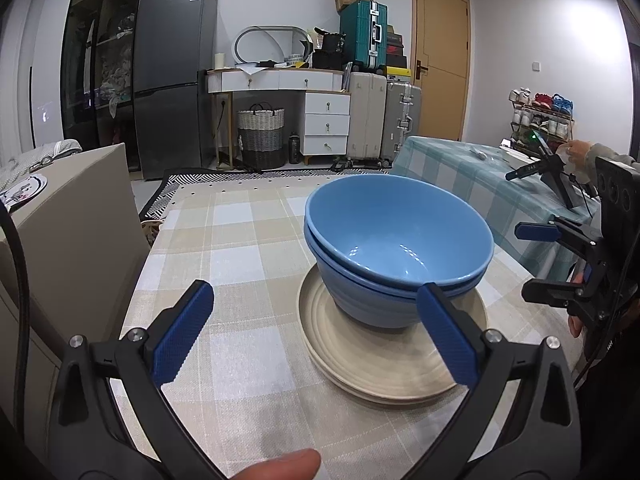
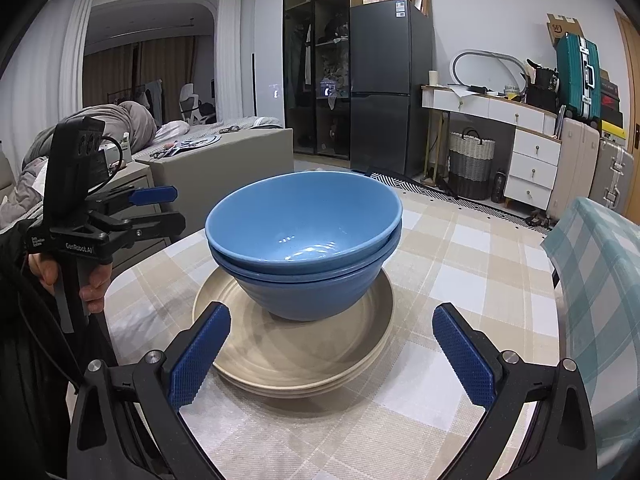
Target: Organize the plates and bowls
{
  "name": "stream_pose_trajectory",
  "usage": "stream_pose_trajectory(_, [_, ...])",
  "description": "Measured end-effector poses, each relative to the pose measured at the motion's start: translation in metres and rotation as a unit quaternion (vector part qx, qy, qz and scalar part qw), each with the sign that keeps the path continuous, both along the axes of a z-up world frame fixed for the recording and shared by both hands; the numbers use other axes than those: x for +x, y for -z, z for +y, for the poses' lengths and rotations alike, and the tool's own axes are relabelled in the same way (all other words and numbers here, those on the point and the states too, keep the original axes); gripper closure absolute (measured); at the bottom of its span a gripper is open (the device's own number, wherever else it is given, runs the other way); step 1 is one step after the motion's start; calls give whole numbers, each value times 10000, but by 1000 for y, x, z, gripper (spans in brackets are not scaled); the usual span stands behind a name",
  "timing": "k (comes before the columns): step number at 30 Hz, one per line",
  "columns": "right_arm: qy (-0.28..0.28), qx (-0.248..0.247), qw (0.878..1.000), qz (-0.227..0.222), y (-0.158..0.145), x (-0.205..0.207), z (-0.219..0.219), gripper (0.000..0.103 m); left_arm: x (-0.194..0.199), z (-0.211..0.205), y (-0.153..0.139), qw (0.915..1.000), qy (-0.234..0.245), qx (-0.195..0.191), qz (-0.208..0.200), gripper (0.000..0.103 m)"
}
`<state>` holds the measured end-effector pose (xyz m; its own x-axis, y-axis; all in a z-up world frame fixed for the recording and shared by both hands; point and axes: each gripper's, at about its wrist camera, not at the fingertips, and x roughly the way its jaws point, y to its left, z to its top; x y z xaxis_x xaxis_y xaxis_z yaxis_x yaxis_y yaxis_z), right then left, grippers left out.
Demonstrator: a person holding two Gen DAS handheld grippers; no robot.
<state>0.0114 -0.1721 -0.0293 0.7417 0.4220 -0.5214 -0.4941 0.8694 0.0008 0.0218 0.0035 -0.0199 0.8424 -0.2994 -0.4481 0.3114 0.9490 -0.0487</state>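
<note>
Both wrist views look low and close across the beige checked tablecloth (image 1: 248, 248) at the two nested blue bowls (image 1: 400, 240) on stacked beige plates (image 1: 384, 360). Each sees the other gripper: right gripper (image 1: 536, 268) from the left wrist view, left gripper (image 2: 176, 206) from the right one.

The left gripper (image 1: 314, 294) and the right gripper (image 2: 332, 318) share one build: black plastic frames, silver screw heads at the finger pivots, and blue finger pads (image 1: 182, 330) with a knurled texture. White "GenRobot.AI" lettering (image 2: 79, 246) marks the left unit's body, and a black cable (image 1: 20, 264) trails from it.
</note>
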Motion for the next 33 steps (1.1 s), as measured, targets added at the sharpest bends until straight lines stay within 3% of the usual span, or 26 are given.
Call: stream_pose_trajectory(33, [-35, 5, 10000, -29, -6, -2, 3, 0, -10, -5, -5, 9999, 166, -13, 29, 2])
